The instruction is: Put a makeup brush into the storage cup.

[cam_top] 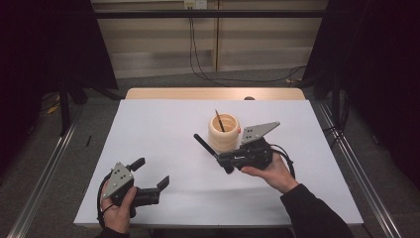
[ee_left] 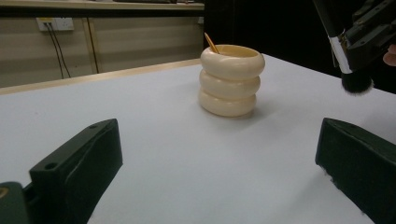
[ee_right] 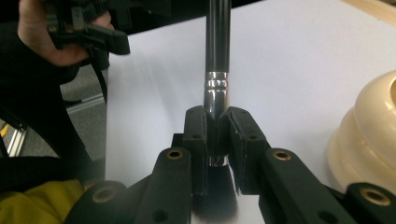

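A cream ribbed holder (cam_top: 224, 133) (ee_left: 230, 80) (ee_right: 371, 140) stands near the middle of the white table, with a thin stick (cam_top: 218, 120) (ee_left: 211, 43) leaning inside it. My right gripper (cam_top: 224, 159) (ee_right: 217, 128) is shut on a black makeup brush (cam_top: 205, 146) (ee_right: 218, 42) at its silver ferrule, just in front of the holder. The handle points away to the left and the bristles (ee_left: 357, 83) hang toward the table. My left gripper (cam_top: 151, 173) (ee_left: 219, 135) is open with nothing between its jaws, low over the near left of the table and apart from the holder.
The white table top (cam_top: 163, 129) ends in a wooden strip (cam_top: 213, 93) at the far side. Metal rails (cam_top: 44, 168) run along both sides on the floor. Cables (cam_top: 198, 59) hang down the back wall.
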A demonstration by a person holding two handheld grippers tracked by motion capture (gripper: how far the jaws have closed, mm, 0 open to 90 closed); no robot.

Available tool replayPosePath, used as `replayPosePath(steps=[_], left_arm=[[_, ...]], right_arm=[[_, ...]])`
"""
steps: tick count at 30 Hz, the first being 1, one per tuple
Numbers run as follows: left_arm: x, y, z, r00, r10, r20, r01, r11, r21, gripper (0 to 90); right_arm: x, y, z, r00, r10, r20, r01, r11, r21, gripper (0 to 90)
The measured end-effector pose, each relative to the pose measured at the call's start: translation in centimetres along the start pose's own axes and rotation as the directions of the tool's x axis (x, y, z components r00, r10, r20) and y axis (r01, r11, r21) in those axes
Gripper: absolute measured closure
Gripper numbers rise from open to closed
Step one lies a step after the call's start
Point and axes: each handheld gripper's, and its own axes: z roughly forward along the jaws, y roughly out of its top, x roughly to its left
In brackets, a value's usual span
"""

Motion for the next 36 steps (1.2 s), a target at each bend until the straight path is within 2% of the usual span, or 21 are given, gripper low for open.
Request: replayPosePath(steps=[7,11,19,27,28,29,30,31,33,35,36], left_arm=[[0.13,-0.05,0.12,0.9999,0.004,-0.01,-0.004,0.9999,0.012,0.5],[0.15,-0.03,0.07,1.0,0.007,-0.007,-0.007,0.9999,0.012,0.6],[0.28,-0.08,0.2,1.0,0.004,0.007,-0.005,0.9996,0.027,1.1],[0.32,0.01,0.37,0.9998,0.006,0.021,-0.007,0.9991,0.042,1.5],[0.28,0.08,0.46,0.9991,0.01,0.041,-0.012,0.9986,0.051,1.1],[0.32,0.17,0.55,0.9968,0.003,0.08,-0.007,0.9985,0.054,1.5],[0.41,0.27,0.59,0.994,-0.002,0.109,-0.005,0.998,0.062,0.6],[0.33,0.32,0.71,0.9942,-0.001,0.108,-0.006,0.9981,0.061,0.2],[0.21,0.46,0.83,0.9948,0.03,0.097,-0.037,0.9968,0.07,1.2],[0.15,0.49,0.98,0.9929,0.028,0.116,-0.037,0.9967,0.072,0.6],[0.13,0.52,0.98,0.993,0.037,0.112,-0.046,0.9958,0.079,0.8]], right_arm=[[-0.01,0.01,0.21,0.9998,0.007,-0.018,-0.006,0.998,0.056,78.2],[0.08,-0.04,0.32,0.9998,-0.005,-0.022,0.007,0.995,0.104,78.2],[-0.07,-0.24,0.29,0.9994,-0.035,0.001,0.034,0.984,0.173,78.2],[-0.59,-0.08,0.08,0.999,-0.045,-0.005,0.044,0.953,0.3,78.2],[-0.66,-0.04,0.1,0.9987,-0.051,-0.006,0.051,0.949,0.31,78.2],[-0.74,0.01,0.07,0.9983,-0.058,-0.007,0.057,0.948,0.314,78.2],[-0.66,0.1,0.05,0.9988,-0.05,0.002,0.047,0.945,0.322,78.2],[-0.65,0.26,0.04,0.9978,-0.066,0.005,0.06,0.938,0.34,78.2],[-0.66,0.57,-0.01,0.9966,-0.083,0.002,0.076,0.93,0.36,78.2],[-0.69,0.74,0.06,0.9955,-0.095,-0.006,0.09,0.919,0.383,78.2],[-0.74,0.72,0.18,0.9952,-0.097,-0.014,0.094,0.914,0.396,78.2]])
